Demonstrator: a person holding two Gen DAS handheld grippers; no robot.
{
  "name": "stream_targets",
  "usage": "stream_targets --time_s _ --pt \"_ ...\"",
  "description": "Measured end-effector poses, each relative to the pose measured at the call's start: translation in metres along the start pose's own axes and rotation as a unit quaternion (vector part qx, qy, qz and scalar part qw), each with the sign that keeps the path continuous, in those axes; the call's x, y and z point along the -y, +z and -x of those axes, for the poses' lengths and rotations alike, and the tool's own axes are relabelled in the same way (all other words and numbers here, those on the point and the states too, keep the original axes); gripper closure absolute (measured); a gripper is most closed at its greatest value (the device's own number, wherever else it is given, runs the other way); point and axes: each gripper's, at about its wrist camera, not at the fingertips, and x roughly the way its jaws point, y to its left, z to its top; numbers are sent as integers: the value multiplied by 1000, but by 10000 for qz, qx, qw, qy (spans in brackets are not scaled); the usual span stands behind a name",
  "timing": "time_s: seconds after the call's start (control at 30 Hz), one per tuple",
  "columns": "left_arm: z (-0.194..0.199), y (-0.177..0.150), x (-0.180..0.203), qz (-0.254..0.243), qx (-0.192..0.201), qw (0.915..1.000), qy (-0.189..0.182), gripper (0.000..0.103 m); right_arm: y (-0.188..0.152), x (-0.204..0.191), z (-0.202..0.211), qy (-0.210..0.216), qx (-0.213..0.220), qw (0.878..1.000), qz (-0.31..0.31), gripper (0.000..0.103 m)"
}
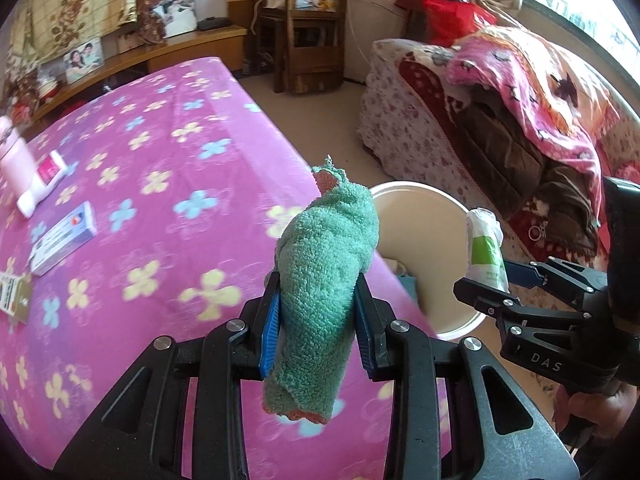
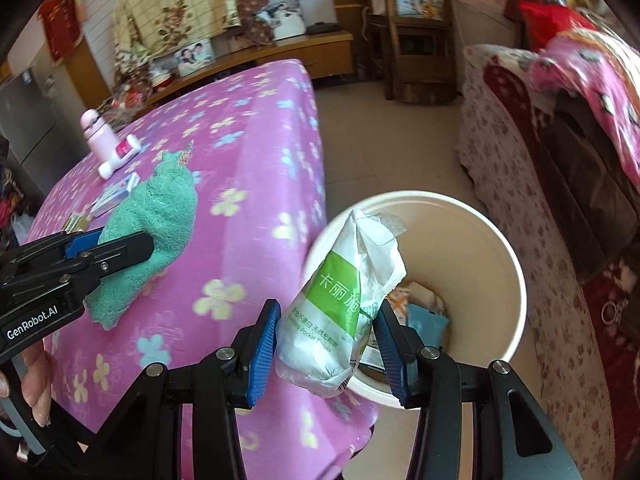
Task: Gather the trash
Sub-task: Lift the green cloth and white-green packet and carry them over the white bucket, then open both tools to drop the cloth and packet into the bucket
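Blue-padded fingers (image 1: 272,332) of the left gripper (image 1: 316,332) are being pressed against both sides of a rolled green cloth (image 1: 320,280) in the left wrist view, so the cloth is being grasped upright, its upper end rising above the jaws and its lower end hanging below them. Beneath it, a table under a pink flowered cover (image 1: 160,200) is being shown, with a pink bottle (image 1: 14,160), a white tube (image 1: 42,182) and a flat box (image 1: 64,244) lying well apart from the cloth near the left edge. Just beside the table, a cream bin (image 1: 424,216) is standing on the floor. At the right, the right gripper (image 1: 496,280) is being seen from the side, with a white and green tissue packet (image 1: 486,248) clamped in it over the bin's rim.

In the right wrist view, the right gripper (image 2: 326,344) is being closed on the tissue packet (image 2: 344,300), its pads touching the packet's two sides. The packet is being held above the near rim of the bin (image 2: 516,280), in which some wrappers are lying. At the left, the left gripper (image 2: 120,248) is being seen with the green cloth (image 2: 156,232) gripped above the table cover (image 2: 248,184), and a hand (image 2: 34,384) is being shown on its handle.
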Motion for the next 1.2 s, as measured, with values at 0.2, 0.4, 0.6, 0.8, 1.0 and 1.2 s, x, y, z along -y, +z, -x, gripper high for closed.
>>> stream_targets --time_s 0.2,0.4,0.6,0.8,1.0,1.2 --pt "-20 10 28 -130 -125 9997 -187 73 -7 32 -3 -107 -32 9995 -280 57" --pt "-41 19 53 -191 -284 9986 -414 73 -15 57 -10 -157 -118 9982 -558 57" --pt "-57 23 68 -143 -410 9976 -548 73 -20 75 -17 -202 -171 9969 -740 57" --pt "-70 27 71 -12 -517 9962 -695 73 -21 84 -24 -191 -199 9959 -856 56" --pt "-80 31 70 154 -614 9945 -831 72 -20 91 -35 -169 -244 9946 -998 56" --pt "-86 31 65 331 -674 9924 -976 63 -18 98 -46 -225 -305 9914 -1256 34"
